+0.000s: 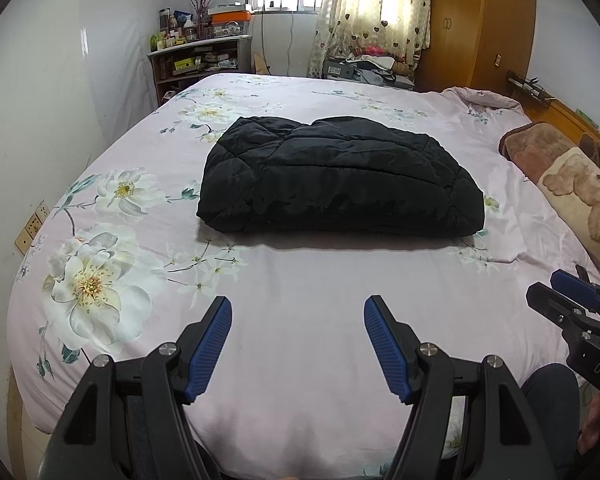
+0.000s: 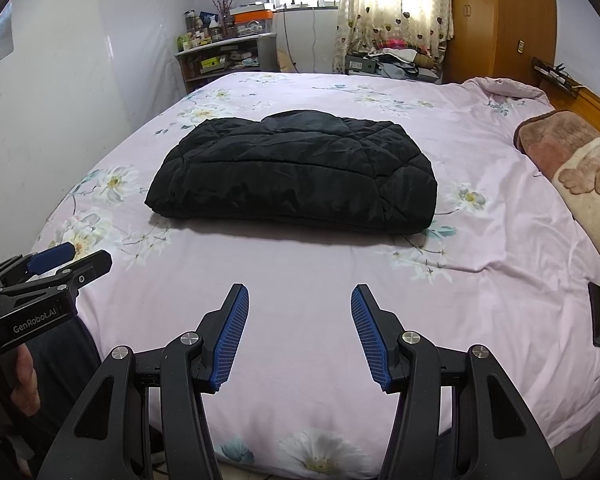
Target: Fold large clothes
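Fingers of both tools stood apart with nothing between them; left gripper [image 1: 298, 344] hovered over bare sheet short of the black quilted jacket [image 1: 336, 184], right gripper [image 2: 300, 332] beside it at about the same standoff, pads [image 2: 232, 336] clear of any cloth. Going left to right from the jacket: white wall and a cluttered shelf [image 1: 198, 62] off its far-left side; jacket itself mid-bed [image 1: 284, 280], already a thick folded bundle; brown bear-print pillow [image 1: 576, 184] well to its right; a dark phone [image 2: 598, 314] on the sheet right of the jacket, nearer the tools. Jacket lay straight ahead of both pairs of fingers, apart from them, its long axis running left-right across the view. In the left wrist view it sat slightly right of centre, in the right wrist view slightly left; so neither hand looked clearly nearer, each facing one end. Judged: folding looked about finished; any further fold would need both tools to reach forward to the near edge.
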Available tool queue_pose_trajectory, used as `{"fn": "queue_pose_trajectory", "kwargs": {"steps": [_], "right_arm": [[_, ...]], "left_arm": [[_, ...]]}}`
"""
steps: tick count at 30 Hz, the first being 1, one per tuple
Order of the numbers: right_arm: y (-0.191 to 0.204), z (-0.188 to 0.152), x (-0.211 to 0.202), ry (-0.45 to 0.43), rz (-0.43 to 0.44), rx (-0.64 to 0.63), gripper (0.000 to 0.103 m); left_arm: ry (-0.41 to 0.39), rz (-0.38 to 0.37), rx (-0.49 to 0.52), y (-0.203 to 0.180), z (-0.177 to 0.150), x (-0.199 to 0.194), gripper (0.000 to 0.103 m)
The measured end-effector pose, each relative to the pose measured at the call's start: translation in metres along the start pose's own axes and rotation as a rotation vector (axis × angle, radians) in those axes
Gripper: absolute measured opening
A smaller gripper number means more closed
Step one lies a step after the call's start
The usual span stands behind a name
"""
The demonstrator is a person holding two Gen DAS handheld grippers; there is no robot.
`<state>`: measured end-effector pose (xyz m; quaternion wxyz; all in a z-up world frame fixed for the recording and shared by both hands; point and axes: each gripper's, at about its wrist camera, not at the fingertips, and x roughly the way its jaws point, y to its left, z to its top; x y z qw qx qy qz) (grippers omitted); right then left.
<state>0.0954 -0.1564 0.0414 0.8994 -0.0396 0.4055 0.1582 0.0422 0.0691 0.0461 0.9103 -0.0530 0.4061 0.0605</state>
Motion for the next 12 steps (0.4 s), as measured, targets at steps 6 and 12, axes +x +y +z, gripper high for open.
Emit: {"fn": "queue_pose_trajectory", "kwargs": {"steps": [6,12], "right_arm": [[-0.0011,-0.0011,0.0003,0.002,0.001,0.002,0.054],[-0.0058,-0.0020,0.0010,0.003,0.000,0.007,0.054]], "left_arm": [[0.004,0.001,-0.013,-0.0003,-0.0009,0.0016,0.071],[0.005,-0.009,-0.015,-0.0010,-0.0003,0.0032,0.071]]}}
